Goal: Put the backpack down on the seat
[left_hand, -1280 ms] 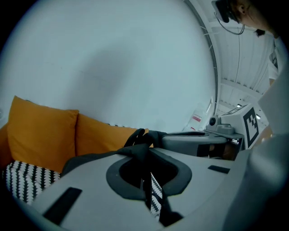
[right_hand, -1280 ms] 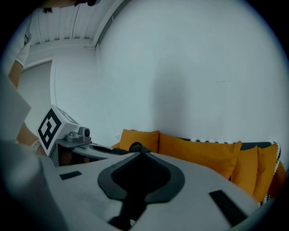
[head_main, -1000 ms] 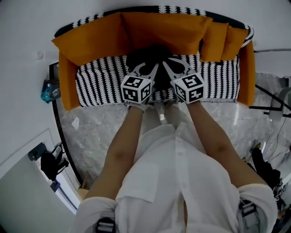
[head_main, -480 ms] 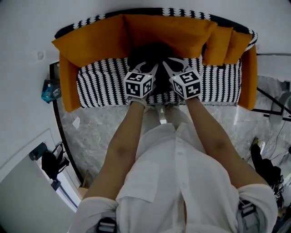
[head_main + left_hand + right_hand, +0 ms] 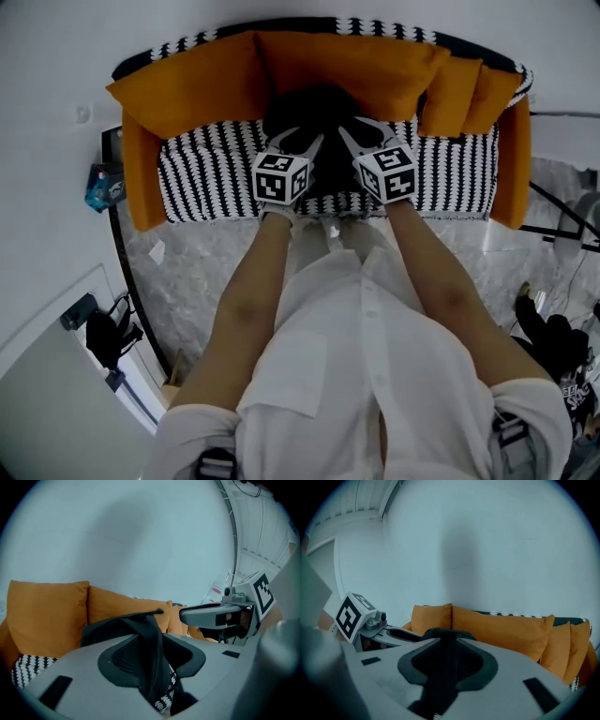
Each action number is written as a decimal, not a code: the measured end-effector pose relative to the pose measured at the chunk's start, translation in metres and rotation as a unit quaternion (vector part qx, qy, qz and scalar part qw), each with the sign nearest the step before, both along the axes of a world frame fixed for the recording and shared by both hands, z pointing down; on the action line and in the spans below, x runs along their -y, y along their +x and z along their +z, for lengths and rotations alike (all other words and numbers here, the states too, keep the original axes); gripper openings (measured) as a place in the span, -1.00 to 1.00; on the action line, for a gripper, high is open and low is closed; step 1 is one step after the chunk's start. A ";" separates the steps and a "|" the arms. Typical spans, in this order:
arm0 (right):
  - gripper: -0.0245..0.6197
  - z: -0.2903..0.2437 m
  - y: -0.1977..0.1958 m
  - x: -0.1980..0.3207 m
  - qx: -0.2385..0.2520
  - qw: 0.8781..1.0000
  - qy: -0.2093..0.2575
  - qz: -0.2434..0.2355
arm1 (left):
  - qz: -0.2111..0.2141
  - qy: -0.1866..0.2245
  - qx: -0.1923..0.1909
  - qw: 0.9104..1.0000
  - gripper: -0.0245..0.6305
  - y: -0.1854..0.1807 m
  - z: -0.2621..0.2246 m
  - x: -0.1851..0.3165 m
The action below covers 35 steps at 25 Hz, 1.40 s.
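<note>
A black backpack (image 5: 317,105) rests on the striped seat (image 5: 206,169) of an orange sofa, leaning against the back cushions. My left gripper (image 5: 302,141) is at its left side. Its jaws have just been opening and now stand open, with a black strap (image 5: 149,634) hanging loose between them. My right gripper (image 5: 364,133) is at the backpack's right side, shut on another black strap (image 5: 446,639). In the left gripper view the right gripper (image 5: 211,616) shows to the right. In the right gripper view the left gripper (image 5: 391,633) shows to the left.
Orange cushions (image 5: 187,80) line the sofa's back and right end (image 5: 464,84). Marble floor (image 5: 187,272) lies in front of the sofa. A black bag (image 5: 105,337) hangs near a door at the left, and dark items (image 5: 553,342) sit at the right.
Both grippers have shifted a little further over the seat, toward the sofa's back, and the backpack has come down with them.
</note>
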State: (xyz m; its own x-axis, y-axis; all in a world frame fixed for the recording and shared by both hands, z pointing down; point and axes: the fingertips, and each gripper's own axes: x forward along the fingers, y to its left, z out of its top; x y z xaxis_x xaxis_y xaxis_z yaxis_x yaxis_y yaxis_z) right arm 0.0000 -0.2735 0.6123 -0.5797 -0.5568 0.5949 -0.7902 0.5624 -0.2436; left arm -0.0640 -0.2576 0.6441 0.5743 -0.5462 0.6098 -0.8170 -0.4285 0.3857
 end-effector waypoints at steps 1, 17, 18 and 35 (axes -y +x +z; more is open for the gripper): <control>-0.58 -0.001 0.001 0.001 0.000 1.000 0.002 0.001 | -0.003 0.001 0.003 1.000 -0.43 -0.003 0.000 0.000; -0.57 -0.060 0.019 -0.008 0.026 0.998 0.058 0.008 | -0.049 0.069 -0.050 0.995 -0.48 -0.050 -0.072 -0.005; -0.57 -0.066 0.018 -0.011 0.033 0.998 0.061 0.006 | -0.051 0.073 -0.058 0.994 -0.52 -0.053 -0.079 -0.008; -0.86 -0.171 0.055 -0.052 0.088 0.987 0.132 -0.010 | -0.051 0.214 -0.088 0.972 -0.80 -0.082 -0.215 -0.057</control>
